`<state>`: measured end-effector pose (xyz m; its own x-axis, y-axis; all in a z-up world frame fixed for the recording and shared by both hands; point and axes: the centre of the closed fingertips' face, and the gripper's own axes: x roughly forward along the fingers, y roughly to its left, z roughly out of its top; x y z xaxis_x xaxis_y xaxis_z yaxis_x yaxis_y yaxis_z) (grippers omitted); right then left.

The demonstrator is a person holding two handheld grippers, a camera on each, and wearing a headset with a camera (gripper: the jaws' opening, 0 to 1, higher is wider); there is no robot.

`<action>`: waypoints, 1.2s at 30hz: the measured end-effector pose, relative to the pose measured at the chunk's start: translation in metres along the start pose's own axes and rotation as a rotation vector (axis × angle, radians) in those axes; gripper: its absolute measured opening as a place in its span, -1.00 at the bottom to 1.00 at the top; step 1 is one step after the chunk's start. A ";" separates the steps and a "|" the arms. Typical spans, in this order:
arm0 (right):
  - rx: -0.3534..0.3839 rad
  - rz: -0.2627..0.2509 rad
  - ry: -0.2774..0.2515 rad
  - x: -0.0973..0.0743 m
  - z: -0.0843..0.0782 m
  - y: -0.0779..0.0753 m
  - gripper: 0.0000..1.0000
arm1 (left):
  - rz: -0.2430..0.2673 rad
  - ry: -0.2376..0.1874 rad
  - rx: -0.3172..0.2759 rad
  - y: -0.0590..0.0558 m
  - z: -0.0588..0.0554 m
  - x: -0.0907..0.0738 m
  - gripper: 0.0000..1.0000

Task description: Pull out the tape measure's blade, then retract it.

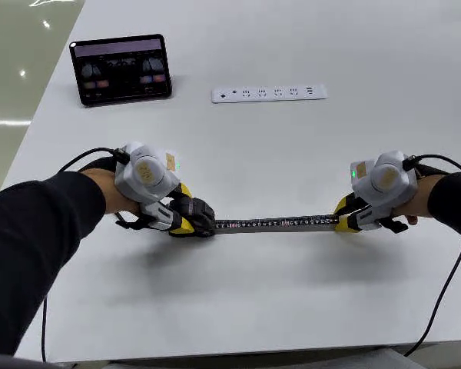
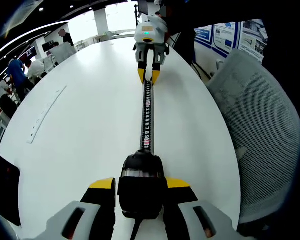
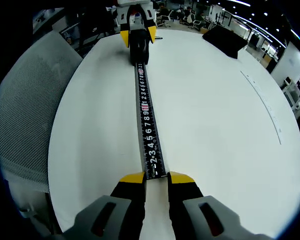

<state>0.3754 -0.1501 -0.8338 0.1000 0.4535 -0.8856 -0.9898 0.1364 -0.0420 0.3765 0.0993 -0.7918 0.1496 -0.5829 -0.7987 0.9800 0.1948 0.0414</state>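
— Where is the tape measure?

— Its black case (image 1: 198,217) sits at the near left of the white table (image 1: 292,300), clamped in the left gripper (image 1: 186,209). The yellow-tipped jaws press against the case on both sides. In the left gripper view the case (image 2: 141,186) is squeezed between that gripper's (image 2: 140,183) two tips, its mouth pointing away from the hand.

— And the blade?

— The blade (image 1: 276,224) is drawn out. It runs in a straight line rightwards from the case, parallel to the near edge of the table, to the right gripper (image 1: 343,214). The printed numbers face up.

— Does the right gripper have hold of it?

— Yes. In the right gripper view the low-number end of the blade (image 3: 149,130) lies between the two yellow tips of that gripper (image 3: 156,178), which are closed in on its edges. Past the far end of the strip, the left gripper (image 3: 137,36) shows with the case (image 3: 139,50) in it.

— How do the two grippers stand to each other?

— Well apart, facing one another along the blade. The left gripper view shows the blade (image 2: 147,115) leading to the right gripper (image 2: 149,76) at its other end.

— Anything else on the table?

— A tablet (image 1: 123,69) propped up at the far left and a white power strip (image 1: 269,93) lying towards the far middle, both well clear of the tape. A grey mesh office chair (image 2: 260,125) stands beside the table's near edge.
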 end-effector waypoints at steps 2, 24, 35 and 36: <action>0.003 -0.041 -0.017 -0.001 0.001 -0.005 -0.65 | 0.036 -0.060 -0.077 0.008 0.006 -0.005 -0.21; 0.271 -0.300 -0.210 -0.070 -0.025 0.007 0.10 | 0.383 -0.253 -0.469 0.024 -0.071 -0.099 1.00; 0.378 -0.446 -0.308 -0.104 -0.040 0.032 0.59 | 0.483 -0.348 -0.506 -0.004 -0.083 -0.135 1.00; 0.382 -0.444 -0.315 -0.106 -0.040 0.035 0.59 | 0.497 -0.350 -0.495 -0.004 -0.083 -0.138 1.00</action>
<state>0.3257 -0.2282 -0.7602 0.5725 0.5099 -0.6420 -0.7477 0.6460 -0.1537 0.3408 0.2444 -0.7320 0.6689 -0.5339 -0.5172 0.6266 0.7793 0.0058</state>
